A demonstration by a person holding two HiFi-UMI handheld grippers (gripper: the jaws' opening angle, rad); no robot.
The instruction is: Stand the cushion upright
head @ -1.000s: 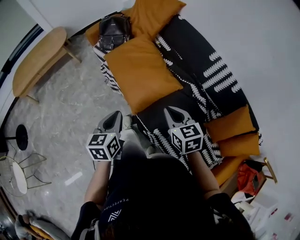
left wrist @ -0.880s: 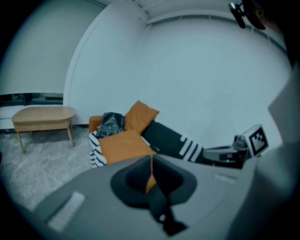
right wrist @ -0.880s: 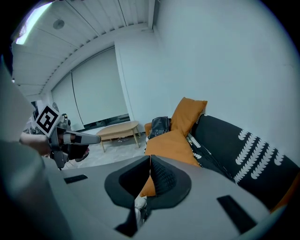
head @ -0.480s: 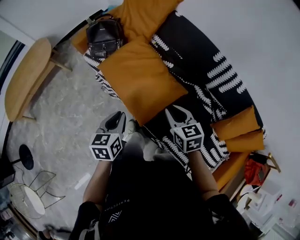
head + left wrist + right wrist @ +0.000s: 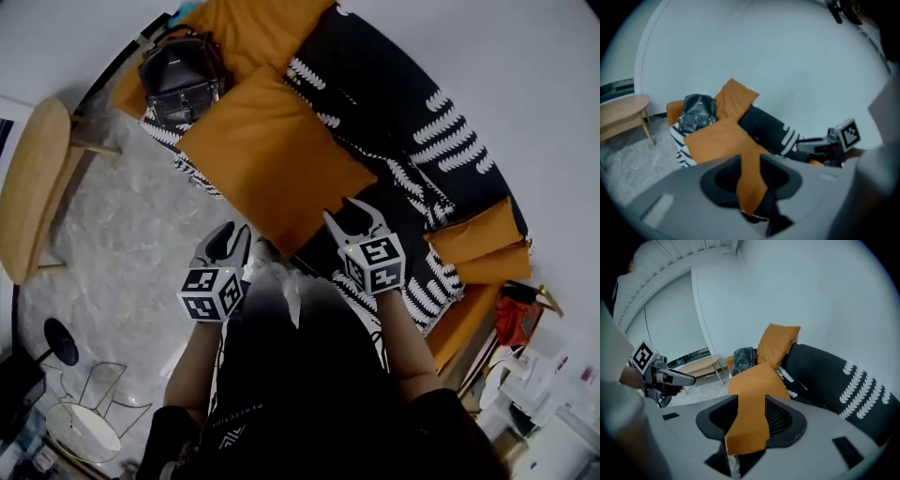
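Left hand-held gripper (image 5: 230, 244) is held over the marbled floor (image 5: 122, 234) at the sofa's front edge. Its jaws have just been opening and are parted by a narrow gap, with nothing clasped. Right hand-held gripper (image 5: 353, 216) is held just beside the cushion's near edge, over the sofa's black patterned cover (image 5: 403, 122). Its jaws have likewise just been opening, are set a little wider, and are empty. The orange cushion (image 5: 272, 159) is laid flat on the sofa seat at 12 o'clock from both hand-held grippers, with one corner pointed between them. A black handbag (image 5: 180, 75) is seen just beside it at 11 o'clock. Two stacked orange cushions (image 5: 473, 239) are seen at 4 o'clock, and a wooden table (image 5: 33, 187) at 9 o'clock.
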